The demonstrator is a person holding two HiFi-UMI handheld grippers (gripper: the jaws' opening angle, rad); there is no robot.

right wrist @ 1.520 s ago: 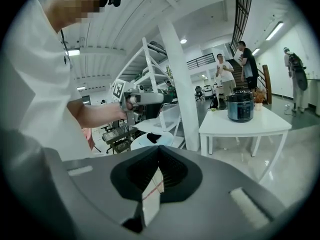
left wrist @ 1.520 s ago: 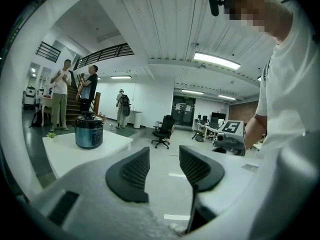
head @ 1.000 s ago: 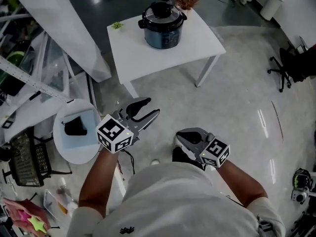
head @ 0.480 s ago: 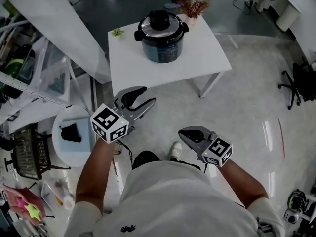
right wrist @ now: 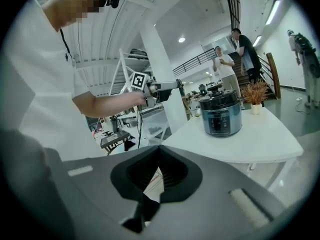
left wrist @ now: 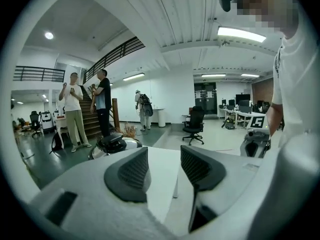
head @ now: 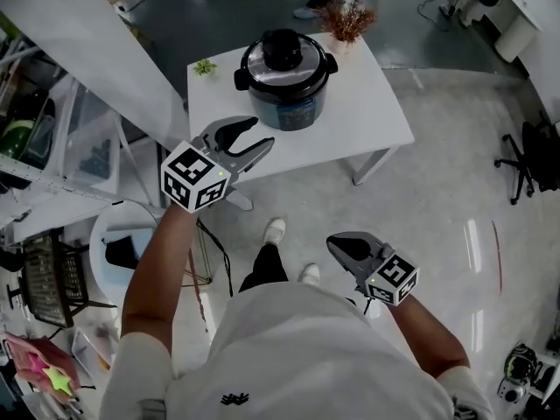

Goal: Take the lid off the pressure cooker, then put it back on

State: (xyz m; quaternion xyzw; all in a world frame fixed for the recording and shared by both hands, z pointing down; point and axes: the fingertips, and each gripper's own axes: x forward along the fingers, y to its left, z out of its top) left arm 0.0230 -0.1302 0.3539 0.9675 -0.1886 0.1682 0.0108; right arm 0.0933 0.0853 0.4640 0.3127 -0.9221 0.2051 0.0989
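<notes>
Behind left gripper, table edge hidden.

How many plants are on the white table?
2. A small green plant sits at the table's far left corner; a reddish dried plant stands at its far edge, right of the cooker. None seems hidden.

Up on the head, looking steeply down from well above, with white table and pressure cooker at the top of frame. Riding the left gripper now, facing almost level along its jaws, close to the table's edge. Over on the right gripper, further back, facing the same way and picking up the left one too. Catching cooker and table in all three.
</notes>
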